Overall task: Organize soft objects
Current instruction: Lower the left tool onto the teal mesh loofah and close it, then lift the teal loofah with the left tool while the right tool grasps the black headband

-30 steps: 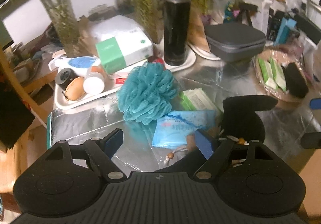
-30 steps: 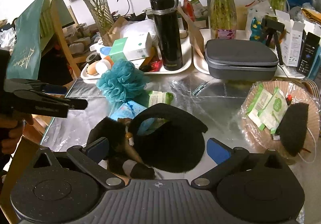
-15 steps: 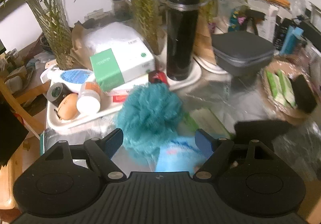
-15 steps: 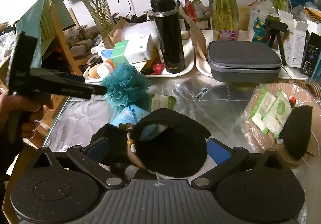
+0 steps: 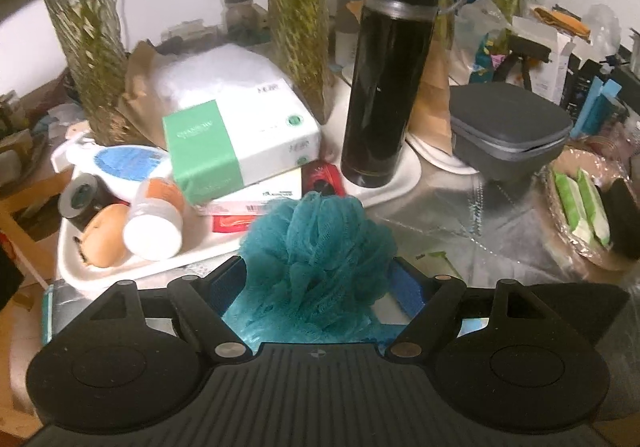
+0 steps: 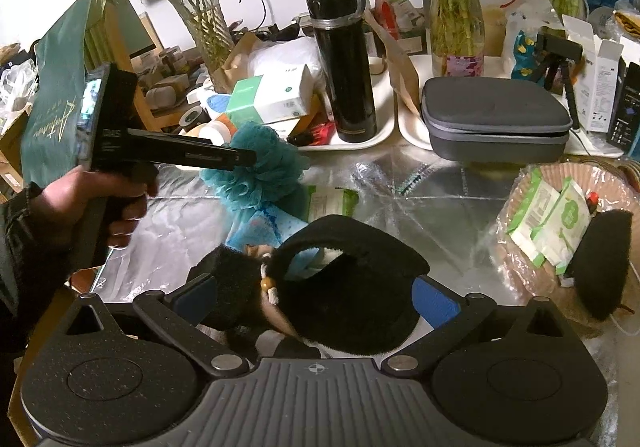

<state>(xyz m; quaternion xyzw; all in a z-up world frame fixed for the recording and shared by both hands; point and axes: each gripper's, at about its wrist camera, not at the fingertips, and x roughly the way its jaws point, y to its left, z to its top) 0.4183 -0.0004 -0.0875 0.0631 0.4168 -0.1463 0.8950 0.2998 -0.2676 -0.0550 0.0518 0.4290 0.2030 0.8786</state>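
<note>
Left wrist view: the left tongs (image 5: 318, 281) are spread wide with the teal mesh sponge (image 5: 320, 247) seated between the blue pads (image 5: 406, 287), which flank it without squeezing it; the sponge rests on the foil-covered desk (image 5: 460, 215) just in front of the white tray (image 5: 152, 263) and the black flask (image 5: 386, 75). Right wrist view: the right tongs (image 6: 316, 297) are likewise released, with the black plush item (image 6: 352, 287) lying on the desk between the pads, while the left tongs (image 6: 240, 159) reach over the teal mesh sponge (image 6: 264, 167), and a woven basket (image 6: 520, 267) at the right holds green-and-white packets (image 6: 552, 219).
</note>
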